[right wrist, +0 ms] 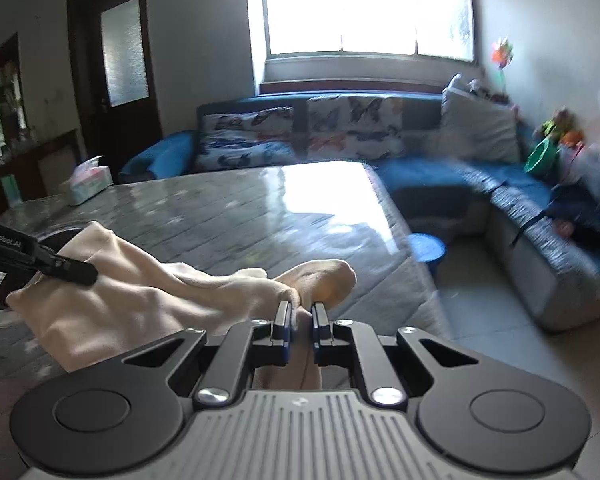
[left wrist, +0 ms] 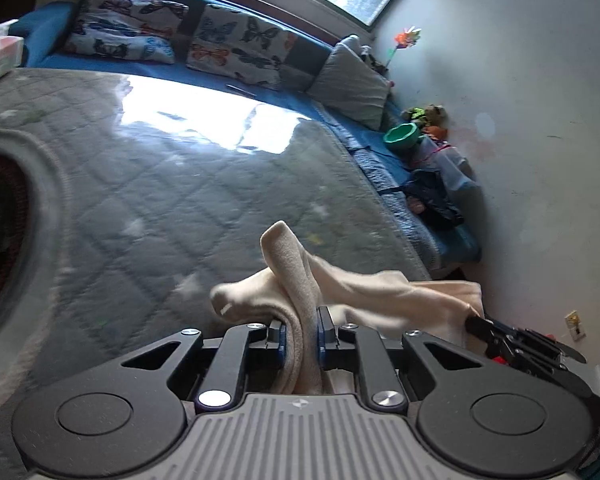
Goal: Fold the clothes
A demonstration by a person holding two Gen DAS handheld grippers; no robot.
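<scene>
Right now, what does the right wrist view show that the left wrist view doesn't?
Only the right wrist view: a dark door, a blue stool beside the table, and the right tool clamping cream cloth.
Only the left wrist view: a wall socket and the left tool clamping the cloth up close.
Both: the cream garment, grey quilted table, butterfly cushions, green bowl, tissue box.
</scene>
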